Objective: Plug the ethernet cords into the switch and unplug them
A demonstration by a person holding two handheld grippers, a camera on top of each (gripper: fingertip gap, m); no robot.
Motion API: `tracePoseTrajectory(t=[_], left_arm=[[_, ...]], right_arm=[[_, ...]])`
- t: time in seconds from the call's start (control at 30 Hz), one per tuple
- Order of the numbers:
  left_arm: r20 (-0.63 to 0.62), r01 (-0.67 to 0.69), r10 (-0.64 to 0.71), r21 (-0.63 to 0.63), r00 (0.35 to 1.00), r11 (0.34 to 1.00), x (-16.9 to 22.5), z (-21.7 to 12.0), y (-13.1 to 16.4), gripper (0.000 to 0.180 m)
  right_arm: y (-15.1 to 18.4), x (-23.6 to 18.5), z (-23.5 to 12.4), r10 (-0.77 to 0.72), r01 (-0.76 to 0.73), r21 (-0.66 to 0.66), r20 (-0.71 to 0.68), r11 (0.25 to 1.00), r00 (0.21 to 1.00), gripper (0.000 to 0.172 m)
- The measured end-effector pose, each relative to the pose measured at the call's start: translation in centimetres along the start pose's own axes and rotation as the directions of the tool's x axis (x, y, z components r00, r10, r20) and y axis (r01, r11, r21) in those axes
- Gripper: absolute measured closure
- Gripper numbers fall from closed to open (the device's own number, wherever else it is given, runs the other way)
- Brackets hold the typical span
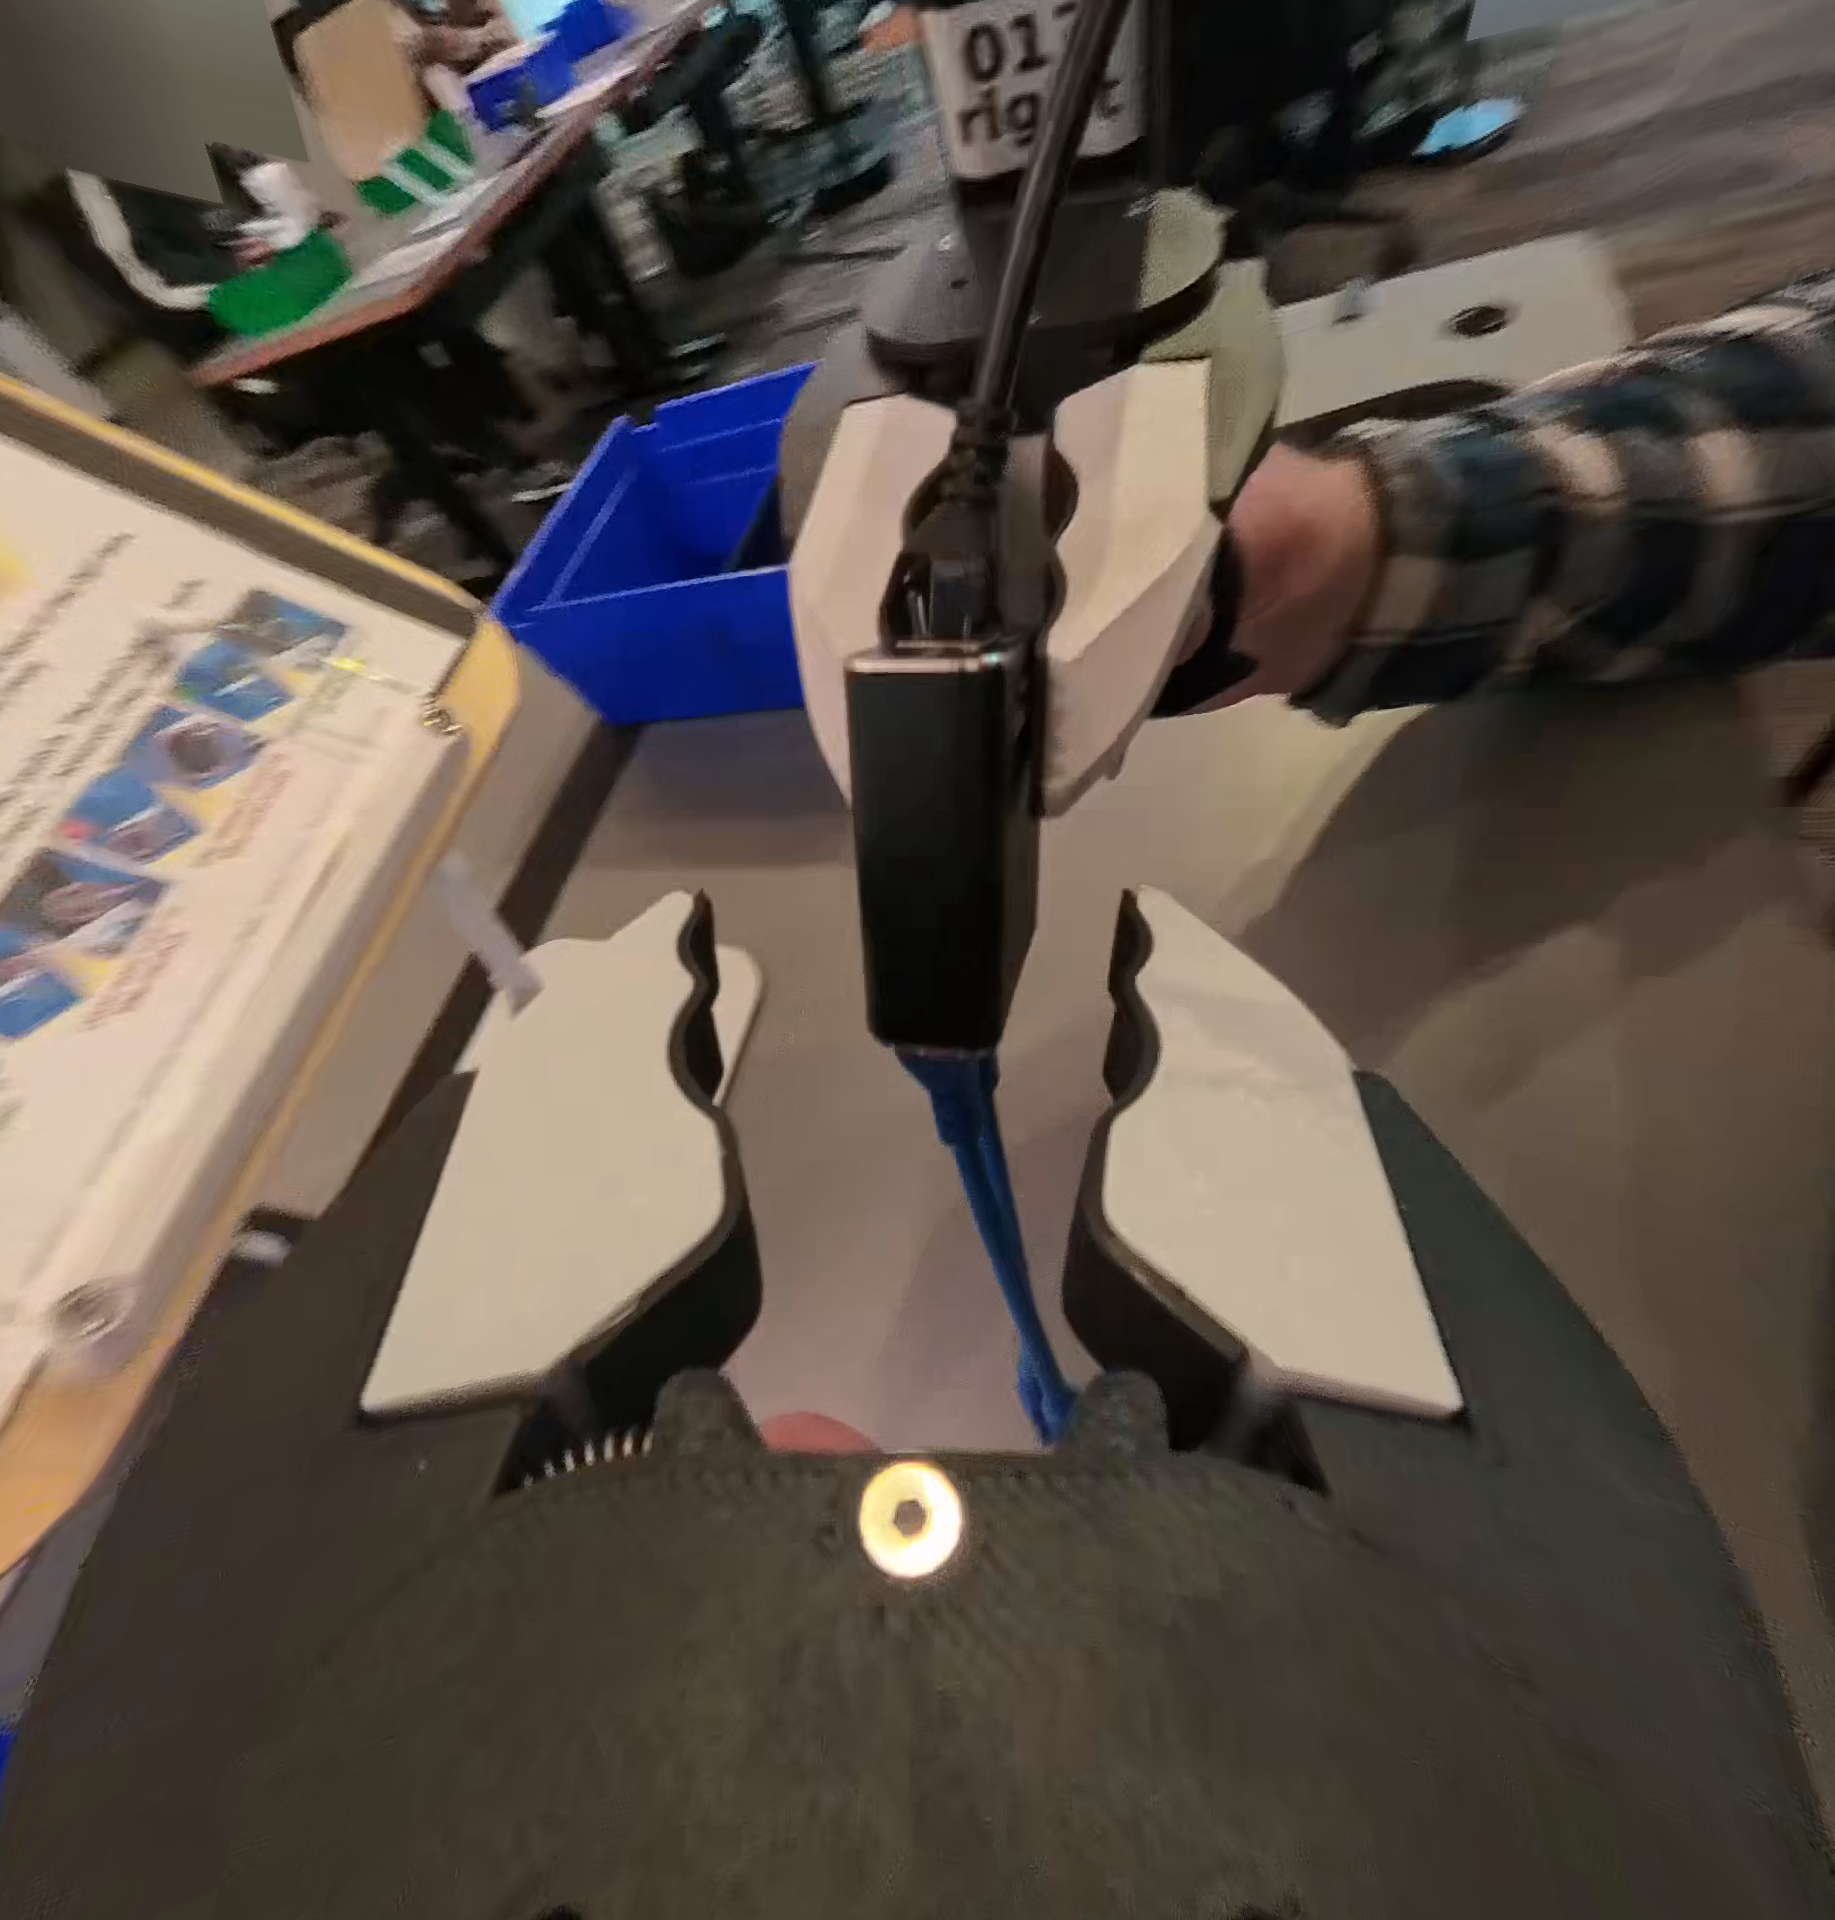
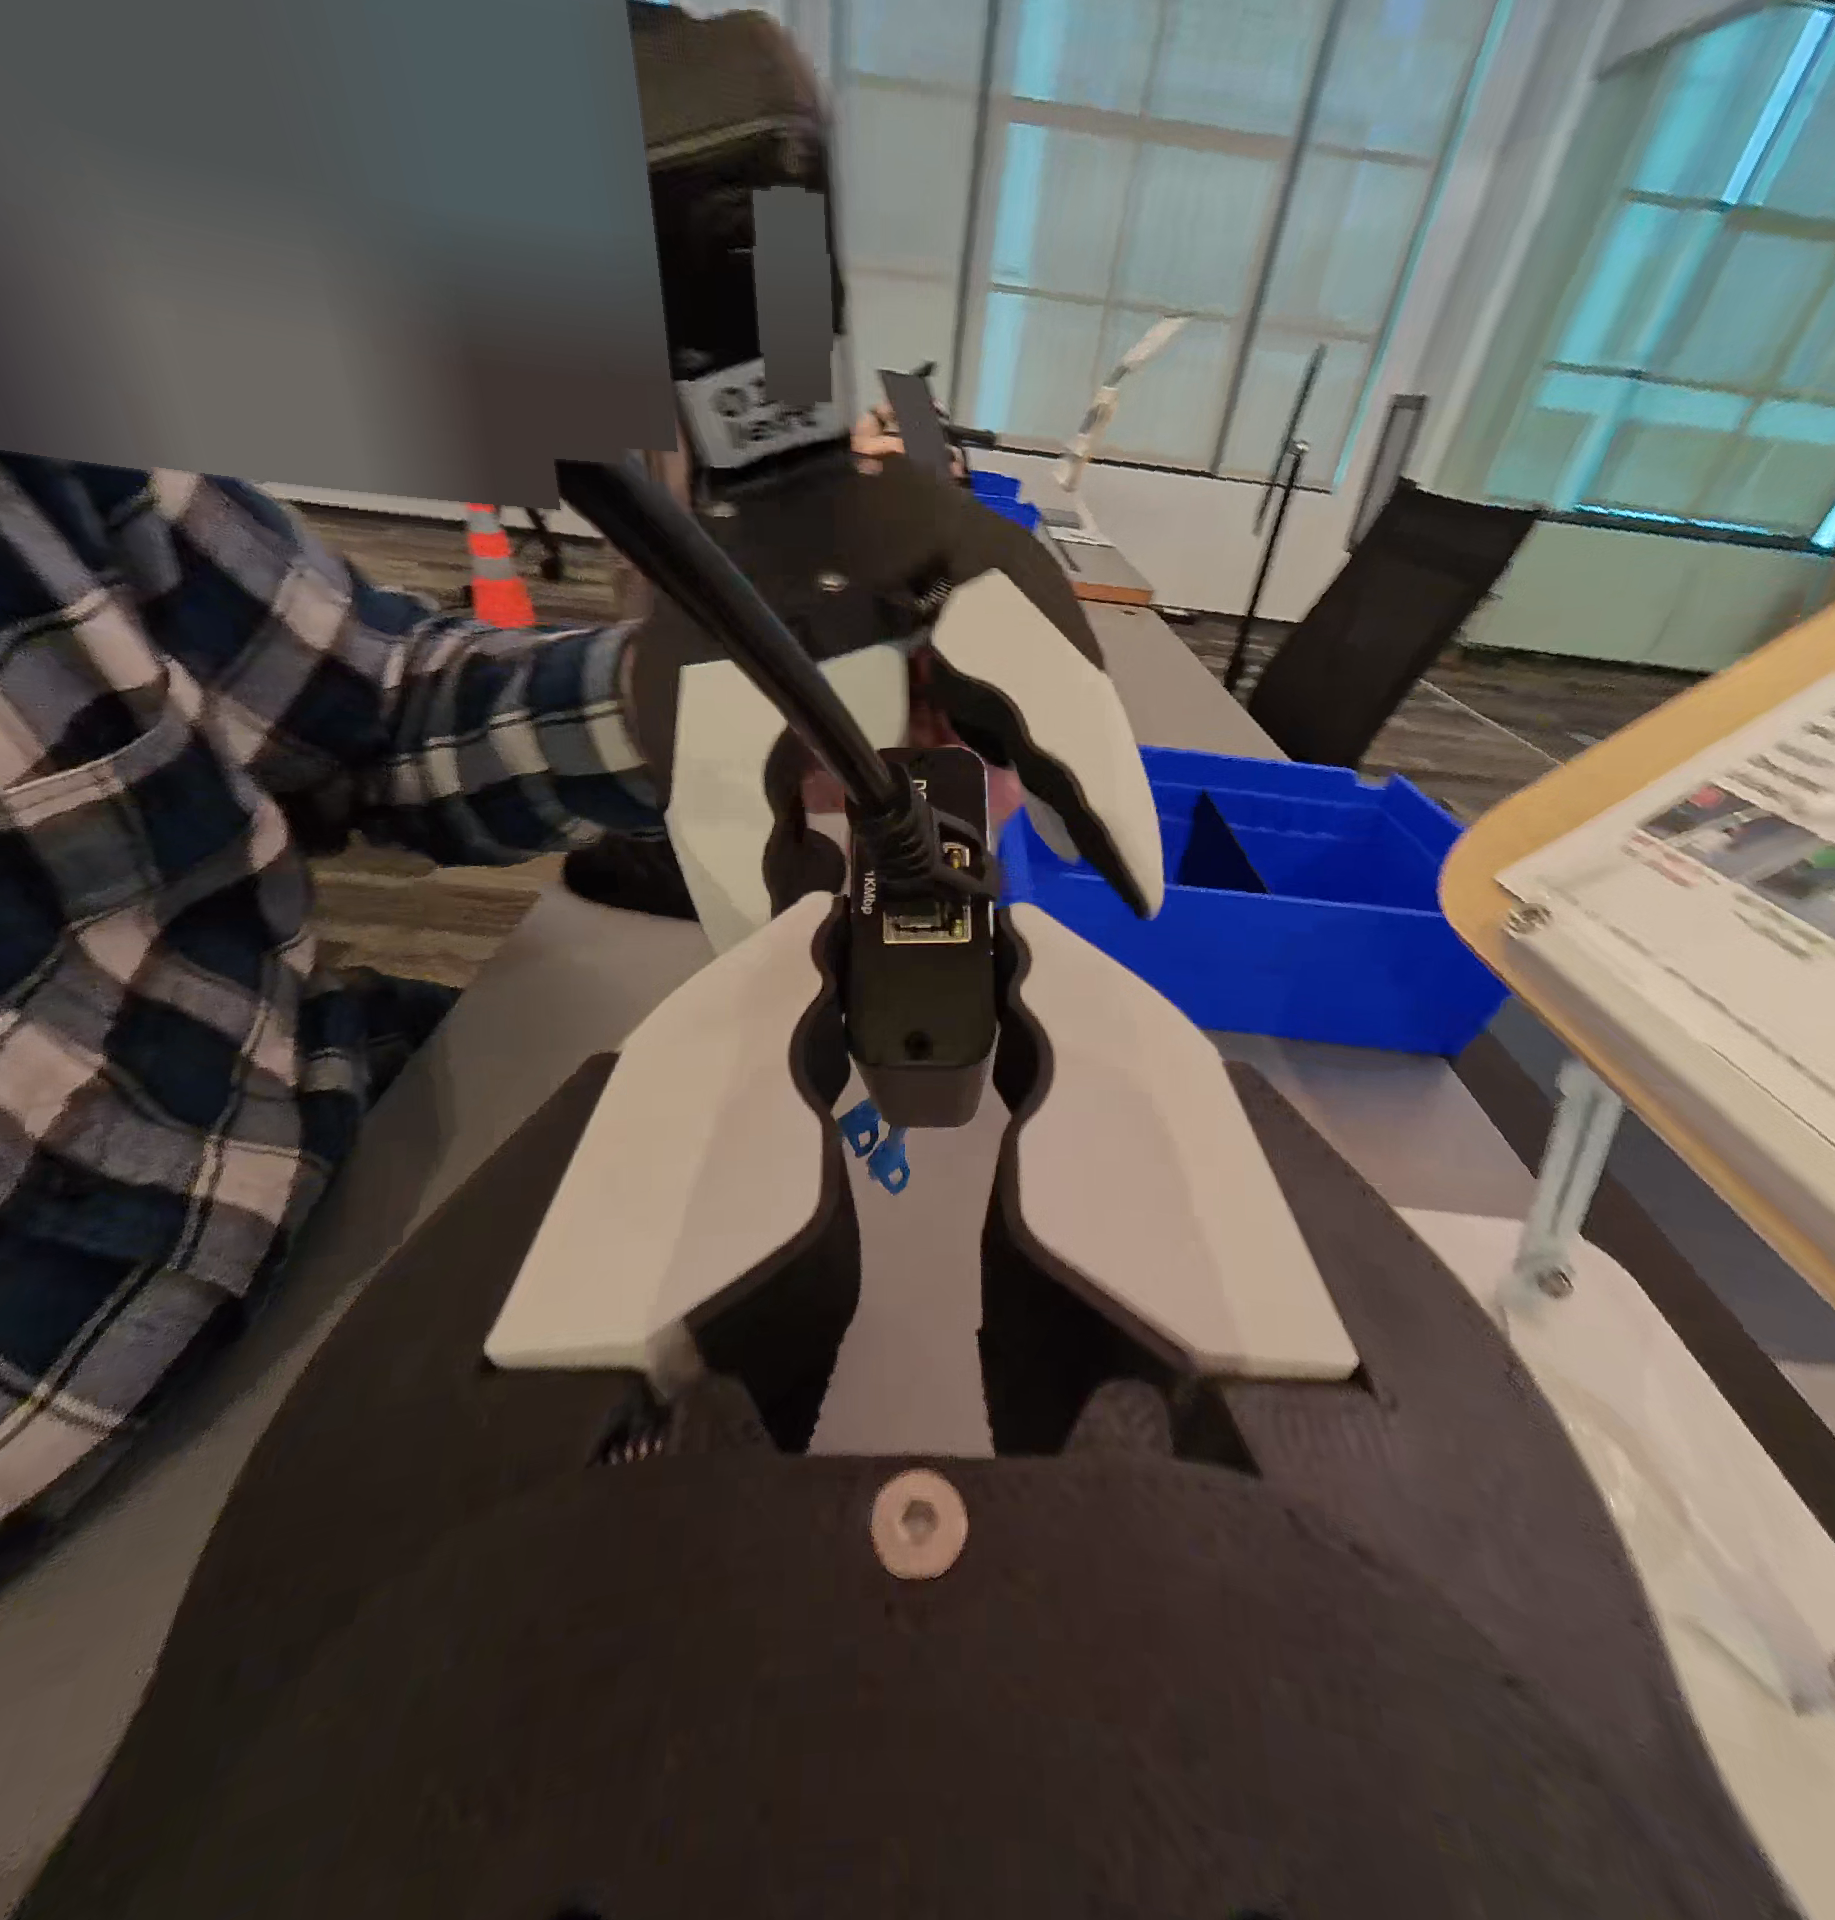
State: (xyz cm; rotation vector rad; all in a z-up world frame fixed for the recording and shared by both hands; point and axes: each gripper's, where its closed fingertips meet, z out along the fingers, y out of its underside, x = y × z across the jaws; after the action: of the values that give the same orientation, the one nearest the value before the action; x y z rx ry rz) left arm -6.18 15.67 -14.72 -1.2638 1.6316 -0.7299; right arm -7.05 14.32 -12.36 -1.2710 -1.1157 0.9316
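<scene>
Right wrist view: right tongs [image 2: 918, 977] clamped on black switch [image 2: 918, 997], lifted above bench [image 2: 1339, 1101], black cord [image 2: 788, 665] plugged in, one port empty. Left wrist view: left tongs [image 1: 913, 997] spread wide, touching nothing, blue cords [image 1: 996, 1195] trailing from switch's near end. Best kept steady, switch square, plug pinched near boot, pulled straight. Left tongs level, pointing at switch.

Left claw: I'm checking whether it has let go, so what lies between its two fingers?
In the left wrist view the black switch and blue cords sit between the left claw's spread fingers, touching neither.
</scene>
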Motion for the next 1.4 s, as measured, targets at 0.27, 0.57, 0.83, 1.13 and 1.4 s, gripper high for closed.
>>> tracePoseTrajectory(t=[0.27,0.57,0.83,1.13,1.4], left_arm=[[-0.105,-0.032,0.028,-0.031,0.994,0.999,1.7,1.4,0.3,0.154],[0.295,-0.173,0.274,-0.328,0.915,0.929,-4.8,-0.6,2.6,0.154],[0.417,-0.253,0.563,-0.596,0.714,0.762,-8.5,-3.2,2.9,0.154],[0.306,-0.322,0.648,-0.675,0.697,0.664,-6.2,-2.4,1.2,0.154],[0.263,-0.367,0.697,-0.698,0.667,0.615,-5.2,-1.6,-0.1,0.154]], right_arm=[[-0.3,-1.1,0.4,-0.057,0.055,0.036,0.055,0.998,0.997,0.147],[0.6,3.3,-5.7,-0.066,0.054,-0.073,-0.167,0.996,0.984,0.134],[-1.4,1.9,-13.2,-0.374,0.251,-0.346,-0.359,0.904,0.855,0.150],[-1.0,1.5,-4.9,-0.678,0.525,-0.552,-0.104,0.648,0.727,0.145],[-0.9,2.6,-2.9,-0.777,0.598,-0.622,-0.025,0.504,0.629,0.144]])
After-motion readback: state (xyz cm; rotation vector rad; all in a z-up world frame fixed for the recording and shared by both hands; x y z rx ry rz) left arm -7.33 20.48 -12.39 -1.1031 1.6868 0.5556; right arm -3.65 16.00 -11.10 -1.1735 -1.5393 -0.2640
